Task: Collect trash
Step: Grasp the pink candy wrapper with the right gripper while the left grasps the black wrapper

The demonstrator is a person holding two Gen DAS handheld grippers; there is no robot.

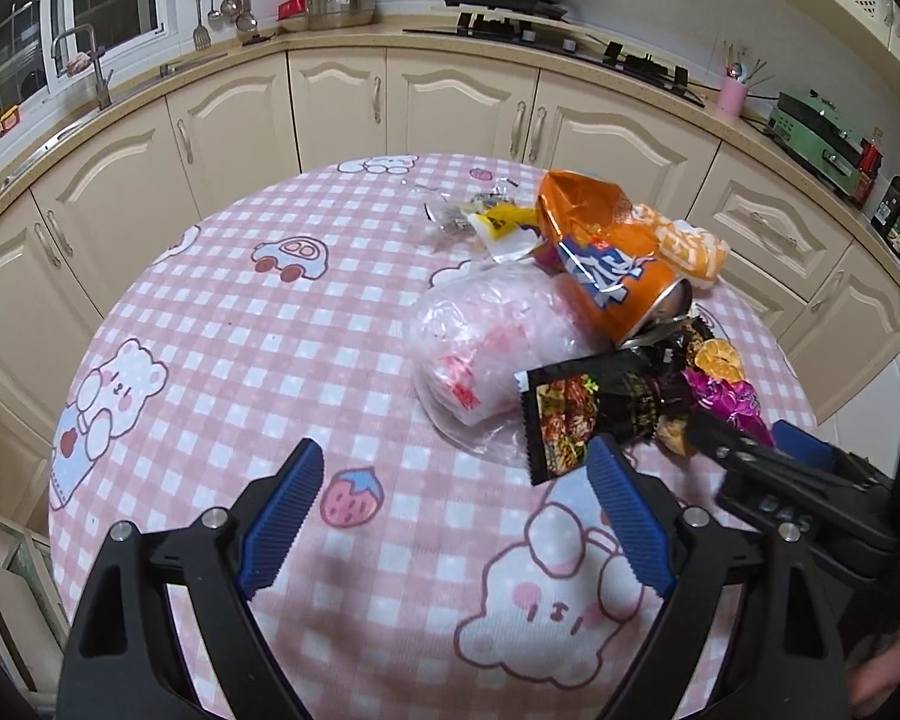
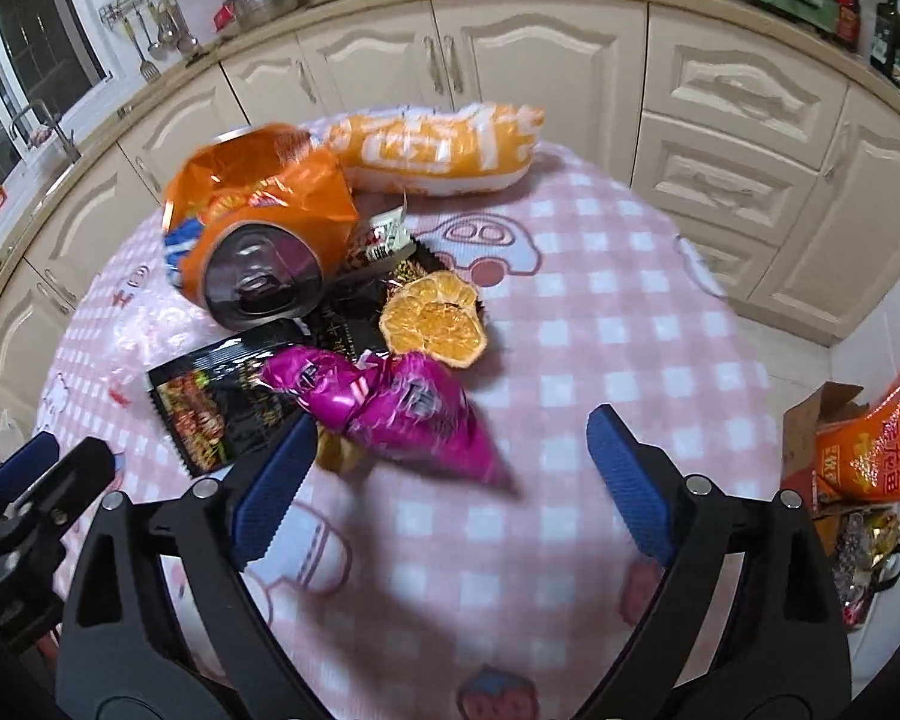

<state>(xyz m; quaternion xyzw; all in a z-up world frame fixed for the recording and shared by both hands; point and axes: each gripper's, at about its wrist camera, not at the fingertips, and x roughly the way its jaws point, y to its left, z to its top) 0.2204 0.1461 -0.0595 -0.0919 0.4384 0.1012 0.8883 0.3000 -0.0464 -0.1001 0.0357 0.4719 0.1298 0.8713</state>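
Left gripper [image 1: 455, 513] spread wide and empty above the pink checked cartoon tablecloth [image 1: 222, 324], near the crumpled clear plastic bag [image 1: 480, 354]. Heaped rightward on the cloth: black printed snack sachet [image 2: 210, 414], dented orange soda can [image 2: 252, 264] tipped on its side with torn orange foil wrapper [image 2: 270, 180] draped over it, dried orange slice [image 2: 435, 321], crinkled magenta foil wrapper [image 2: 402, 405]. Piled close, probably for quick gathering. Right gripper [image 2: 453, 474] likewise gaping, nothing pinched, magenta wrapper's tip lying between the fingers (likely the first pick). Farthest right, on the floor, a cardboard box [image 2: 822, 420].
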